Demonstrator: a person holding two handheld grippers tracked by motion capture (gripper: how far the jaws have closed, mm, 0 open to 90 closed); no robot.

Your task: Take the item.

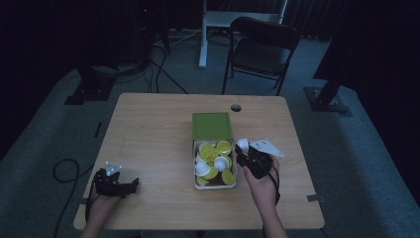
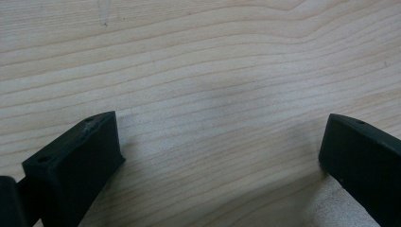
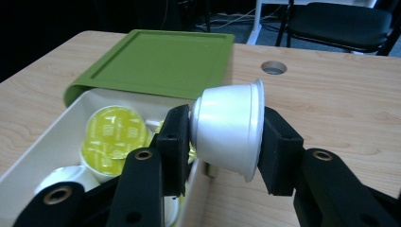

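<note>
A white box point(image 1: 197, 184) point(image 3: 33, 156) holds several white capsules with yellow-green lids point(image 1: 216, 158) point(image 3: 113, 135); its green lid point(image 1: 212, 125) point(image 3: 158, 61) rests half slid back over the far end. My right gripper point(image 1: 243, 148) point(image 3: 227, 132) is shut on one white capsule point(image 3: 229, 130) point(image 1: 242, 144), held sideways just right of the box's rim, base against the left pad and lid against the right. My left gripper point(image 1: 130, 186) point(image 2: 220, 151) rests at the table's front left, open, its jaws wide over bare wood with nothing between them.
The wooden table point(image 1: 148, 144) has a round cable hole point(image 1: 236, 107) point(image 3: 274, 67) behind the box. A black chair point(image 1: 262, 47) and a white desk leg point(image 1: 202, 34) stand beyond the far edge. A black cable point(image 1: 67, 168) loops on the floor at left.
</note>
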